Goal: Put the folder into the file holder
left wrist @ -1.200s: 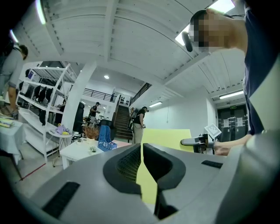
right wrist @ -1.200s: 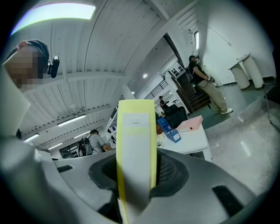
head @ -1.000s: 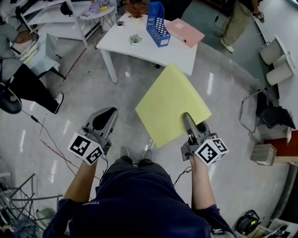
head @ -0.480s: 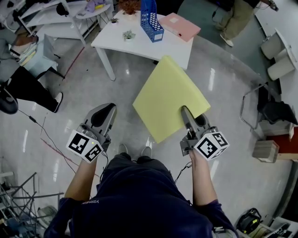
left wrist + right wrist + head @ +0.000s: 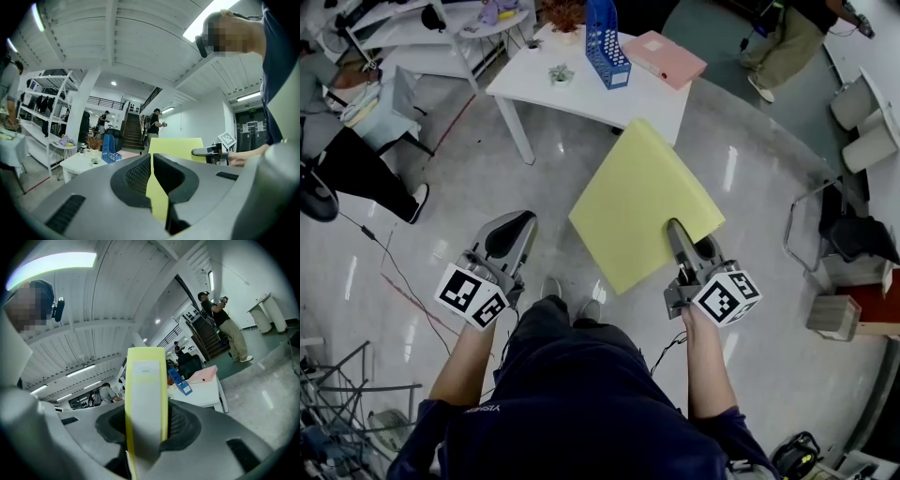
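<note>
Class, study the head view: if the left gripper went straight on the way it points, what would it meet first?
Probably the white table, across open floor. The yellow folder's left corner lies just right of the left gripper's line; depth is unclear, so that might come first.

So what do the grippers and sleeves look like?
The left gripper and right gripper are grey with black-padded jaws and a white cube of black square markers at the back. Thin black cables trail off. The person wears a dark navy top.

Pink binder (image 5: 667, 58) on white table (image 5: 598, 97)
</note>
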Tool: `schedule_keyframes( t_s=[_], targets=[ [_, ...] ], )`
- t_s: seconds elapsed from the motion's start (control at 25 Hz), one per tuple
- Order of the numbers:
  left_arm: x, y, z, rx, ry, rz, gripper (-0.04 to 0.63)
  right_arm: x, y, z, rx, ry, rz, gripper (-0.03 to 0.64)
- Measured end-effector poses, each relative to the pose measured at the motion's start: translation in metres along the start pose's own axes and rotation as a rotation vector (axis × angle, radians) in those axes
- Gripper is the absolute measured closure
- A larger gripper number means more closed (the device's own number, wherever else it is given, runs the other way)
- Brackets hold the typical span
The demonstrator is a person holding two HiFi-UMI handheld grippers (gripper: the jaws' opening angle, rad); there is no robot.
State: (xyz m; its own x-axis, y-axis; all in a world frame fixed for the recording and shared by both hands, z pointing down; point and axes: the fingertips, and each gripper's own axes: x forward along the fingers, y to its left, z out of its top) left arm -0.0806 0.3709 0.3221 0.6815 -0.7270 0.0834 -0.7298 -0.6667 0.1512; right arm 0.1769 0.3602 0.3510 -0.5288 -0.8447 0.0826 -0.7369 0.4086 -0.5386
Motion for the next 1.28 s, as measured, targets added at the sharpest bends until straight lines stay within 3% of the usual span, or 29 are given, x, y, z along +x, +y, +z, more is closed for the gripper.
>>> schedule_keyframes(
  t_s=[0.56, 1.28],
  targets=[
    [0.032, 0.034, -0.001, -0.010, -0.005, 0.011, 0.552, 0.031, -0.031, 0.007, 0.005, 0.017, -0.027, 0.469],
    [0.108, 0.125, 0.001, -0.050, 0.033, -0.017, 0.552, 0.132, -0.063, 0.026, 0.016, 0.042, -0.057, 0.471]
  ],
)
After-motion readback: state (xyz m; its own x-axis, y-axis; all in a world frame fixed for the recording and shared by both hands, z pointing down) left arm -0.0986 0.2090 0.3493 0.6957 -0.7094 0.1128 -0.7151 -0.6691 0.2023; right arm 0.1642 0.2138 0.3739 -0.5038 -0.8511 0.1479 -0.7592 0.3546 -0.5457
